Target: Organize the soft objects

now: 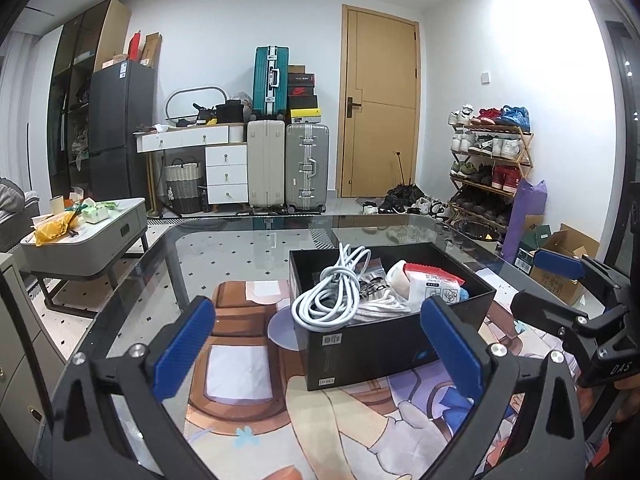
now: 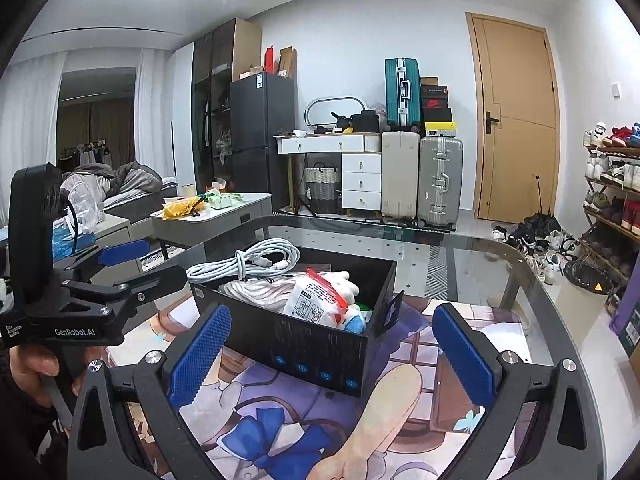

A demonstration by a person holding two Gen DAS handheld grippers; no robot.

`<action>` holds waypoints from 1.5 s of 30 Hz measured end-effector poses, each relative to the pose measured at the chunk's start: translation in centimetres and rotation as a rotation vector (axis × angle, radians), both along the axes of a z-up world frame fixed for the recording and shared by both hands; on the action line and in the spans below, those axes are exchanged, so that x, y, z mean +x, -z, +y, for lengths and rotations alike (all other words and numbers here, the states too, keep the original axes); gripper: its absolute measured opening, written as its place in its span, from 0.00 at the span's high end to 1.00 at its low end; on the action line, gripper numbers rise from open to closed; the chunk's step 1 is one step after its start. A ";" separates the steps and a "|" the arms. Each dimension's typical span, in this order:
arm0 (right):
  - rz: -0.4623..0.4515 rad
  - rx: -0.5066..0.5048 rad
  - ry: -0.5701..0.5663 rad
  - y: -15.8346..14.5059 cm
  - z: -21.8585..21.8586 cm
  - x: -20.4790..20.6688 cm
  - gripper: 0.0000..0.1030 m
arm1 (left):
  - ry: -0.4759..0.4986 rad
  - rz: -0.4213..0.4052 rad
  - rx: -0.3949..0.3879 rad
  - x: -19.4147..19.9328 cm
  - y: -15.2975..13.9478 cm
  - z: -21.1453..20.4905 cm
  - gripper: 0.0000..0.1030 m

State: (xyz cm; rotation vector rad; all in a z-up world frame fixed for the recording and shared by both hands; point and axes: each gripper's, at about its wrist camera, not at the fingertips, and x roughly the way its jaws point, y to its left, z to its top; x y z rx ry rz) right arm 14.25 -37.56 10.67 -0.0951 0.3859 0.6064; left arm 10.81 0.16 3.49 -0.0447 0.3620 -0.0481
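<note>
A black open box (image 1: 384, 344) (image 2: 320, 344) stands on the printed mat (image 1: 248, 412) on the glass table. In it lie a coiled white cable (image 1: 332, 296) (image 2: 248, 264), a striped cloth (image 1: 380, 308) (image 2: 260, 290), a white tissue pack with a red edge (image 1: 436, 284) (image 2: 316, 300), a white plush toy (image 2: 340, 280) and something blue (image 2: 356, 322). My left gripper (image 1: 320, 352) is open and empty, just in front of the box. My right gripper (image 2: 332, 352) is open and empty, in front of the box's near corner. Each gripper shows in the other's view, to the right (image 1: 560, 280) and to the left (image 2: 124, 264).
The glass table (image 1: 240, 240) has a rounded far edge. Beyond it are a low side table (image 1: 84, 232) with clutter, drawers, suitcases (image 1: 288, 164), a wooden door (image 1: 380, 104) and a shoe rack (image 1: 488, 160). Cardboard boxes (image 1: 564, 264) stand to the right.
</note>
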 end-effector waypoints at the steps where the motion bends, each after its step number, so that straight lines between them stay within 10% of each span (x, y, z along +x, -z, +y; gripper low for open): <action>1: -0.001 0.000 -0.001 0.0 0.0 0.0 0.00 | -0.001 0.000 -0.004 0.0 0.0 0.0 0.00; 45: -0.002 0.002 -0.004 0.1 0.0 0.2 0.00 | -0.009 -0.019 -0.003 -0.5 -0.1 -0.2 0.00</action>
